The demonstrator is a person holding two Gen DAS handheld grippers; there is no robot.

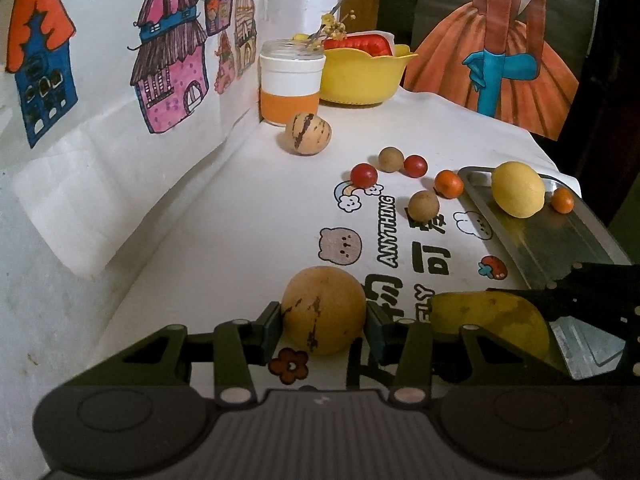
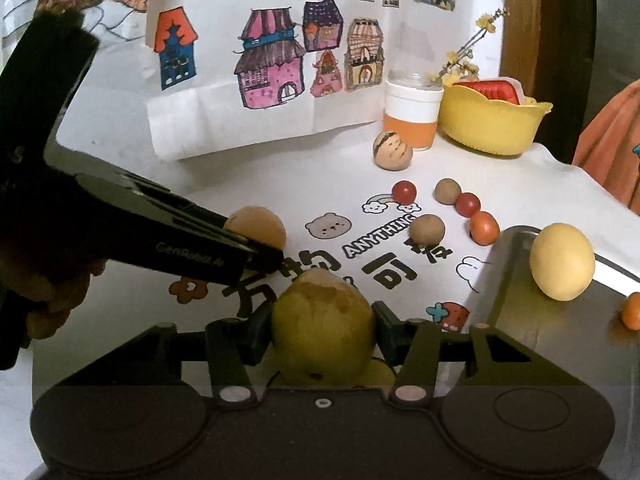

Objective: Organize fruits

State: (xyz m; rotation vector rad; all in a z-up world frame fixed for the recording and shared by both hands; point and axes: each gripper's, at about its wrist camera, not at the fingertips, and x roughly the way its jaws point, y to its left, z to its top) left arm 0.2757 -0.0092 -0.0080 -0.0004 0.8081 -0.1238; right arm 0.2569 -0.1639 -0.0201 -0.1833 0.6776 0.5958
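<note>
- The left tool (image 1: 324,326) has its two fingers closed against the sides of a round tan melon-like fruit (image 1: 323,309) with dark streaks; the fruit's underside meets the printed white cloth on the table (image 1: 224,216), though whether it rests there or is just lifted cannot be told.
- The right tool (image 2: 324,334) grips a yellow-green pear-shaped fruit (image 2: 323,334) between its fingers; the fruit's lower end is hidden behind the tool's body (a small yellow patch shows under it, unclear what).
- In the left wrist view the same pear-shaped fruit shows as a yellow mass partly covered by the left tool's right linkage and by the black frame of the right tool.
- In the right wrist view the left tool enters from the left as a dark bar and covers much of the melon-like fruit; a hand (image 2: 48,296) behind it is in shadow and hard to make out.
- A metal tray (image 1: 560,236) lies at the table's right side, its near end hidden by the right tool; on it sit a yellow lemon (image 1: 518,189) and a small orange fruit (image 1: 563,200) (cut off at the frame edge in the right wrist view).
- Loose on the cloth beside the tray: two red cherry tomatoes (image 1: 364,175), two brown round fruits (image 1: 423,204) and an orange one (image 1: 449,184), touching the tray's corner or just beside it.
- Farther back, a second streaked fruit (image 1: 308,133) sits by an orange-banded jar (image 1: 291,82), next to a yellow bowl (image 1: 362,76) whose red contents are only partly visible.
</note>
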